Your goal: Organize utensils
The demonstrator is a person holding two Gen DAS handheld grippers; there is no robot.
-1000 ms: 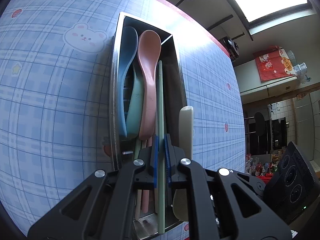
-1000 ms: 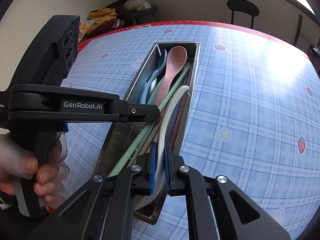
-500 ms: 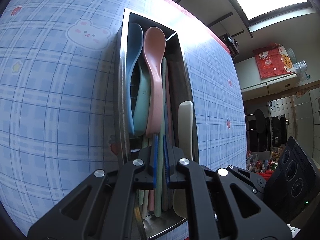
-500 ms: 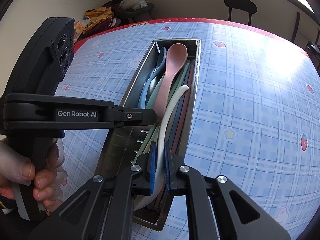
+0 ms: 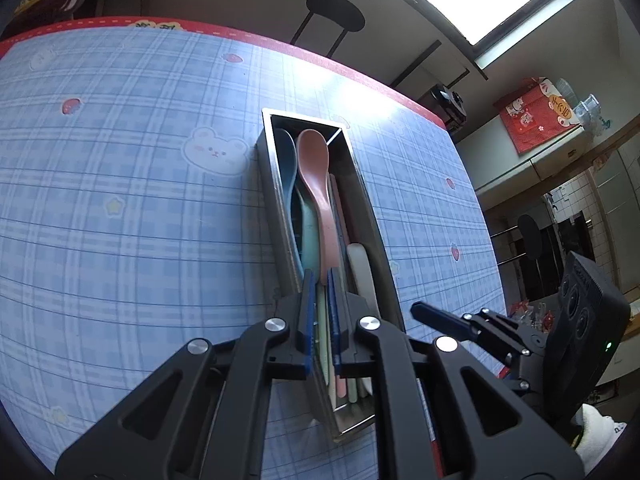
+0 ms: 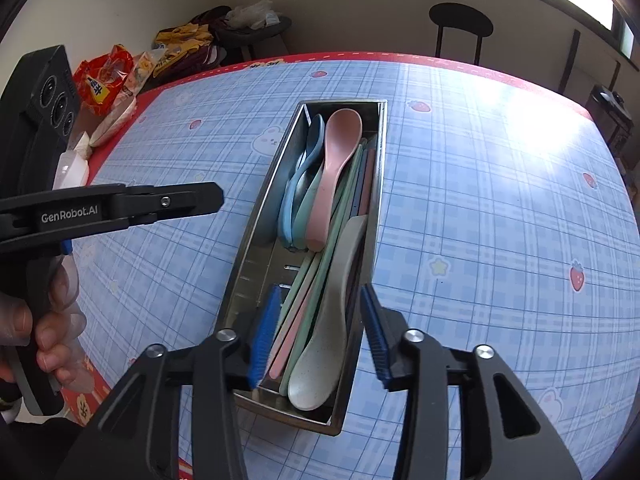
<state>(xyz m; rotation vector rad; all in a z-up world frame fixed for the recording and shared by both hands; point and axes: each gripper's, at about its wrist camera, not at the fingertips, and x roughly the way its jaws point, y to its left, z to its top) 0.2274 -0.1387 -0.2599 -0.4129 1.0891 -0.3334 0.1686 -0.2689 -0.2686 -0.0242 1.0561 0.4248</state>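
Now the right gripper is opening over the white spoon; left gripper closed, empty.

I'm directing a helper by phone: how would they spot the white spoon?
Find the long metal tray on the blue checked tablecloth. The white spoon lies along its right side in the right wrist view. Unlike the pink spoon and blue spoon, it is speckled and its bowl faces the near end.

Shiny brushed-metal tray sits between the jaws; the pink spoon and speckled white spoon inside look like matt plastic. The table wears a smooth, slightly glossy plaid vinyl cover.
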